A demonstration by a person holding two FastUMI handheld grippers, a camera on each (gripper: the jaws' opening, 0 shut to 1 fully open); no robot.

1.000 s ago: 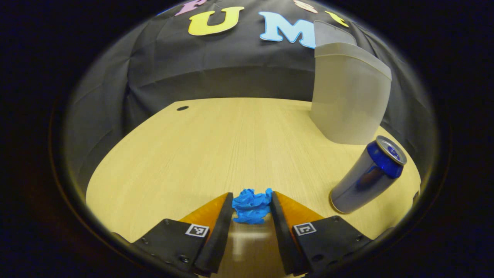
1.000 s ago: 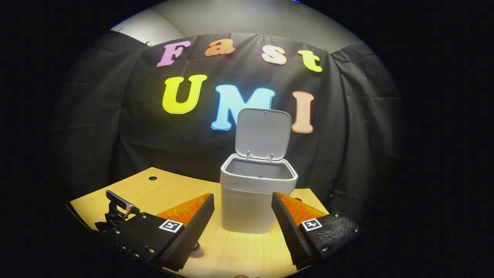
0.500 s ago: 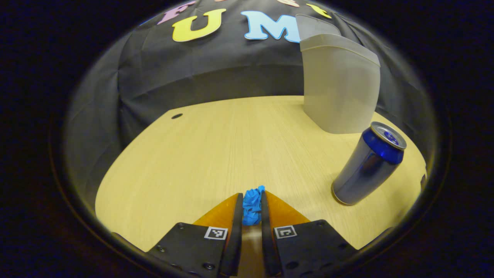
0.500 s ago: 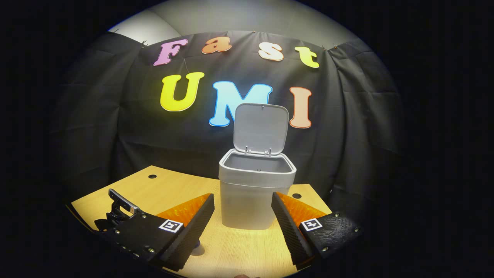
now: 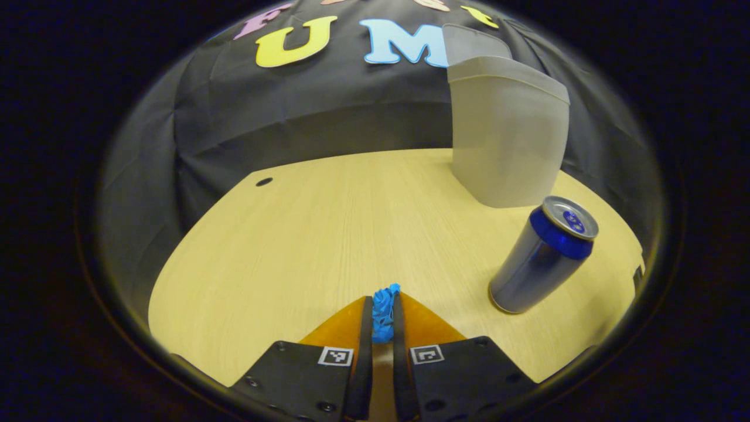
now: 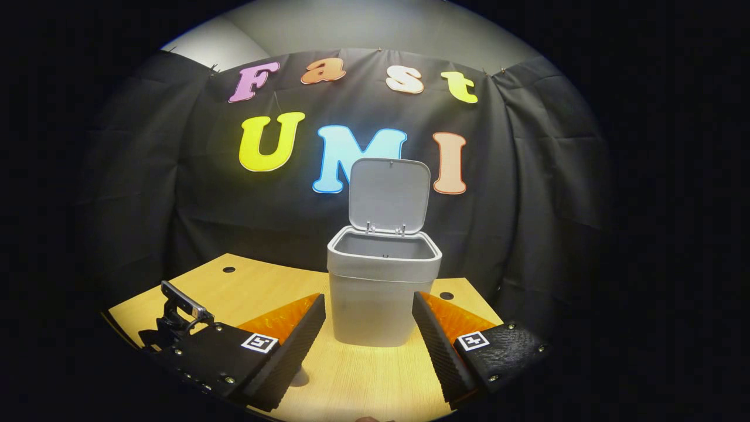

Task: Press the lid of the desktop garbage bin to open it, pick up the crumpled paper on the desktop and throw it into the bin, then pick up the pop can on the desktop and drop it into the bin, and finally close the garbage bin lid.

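Blue crumpled paper (image 5: 384, 310) sits pinched between the nearly closed fingers of the left gripper (image 5: 382, 328), low over the pale wooden desktop (image 5: 328, 234). The right gripper (image 6: 368, 328) hangs wide open, empty, before the lid-up grey plastic bin (image 6: 381, 287). Held only at the fingertips, the wad might slip free on the way, and a careless swing could topple the upright blue-and-silver pop can (image 5: 542, 255).

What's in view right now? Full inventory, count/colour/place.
garbage bin: 1, grey, far side of the table, standing upright
bin lid: 1, grey, hinged up, bin open
pop can: 1, blue and silver, upright on the table in front of the bin
crumpled paper: 1, blue, pinched between the left gripper's fingers
table: 1, light wood, two cable holes
booth wall: 1, black cloth, behind the table
left gripper: 1, shut on the paper, low over the table
right gripper: 1, open, facing the bin
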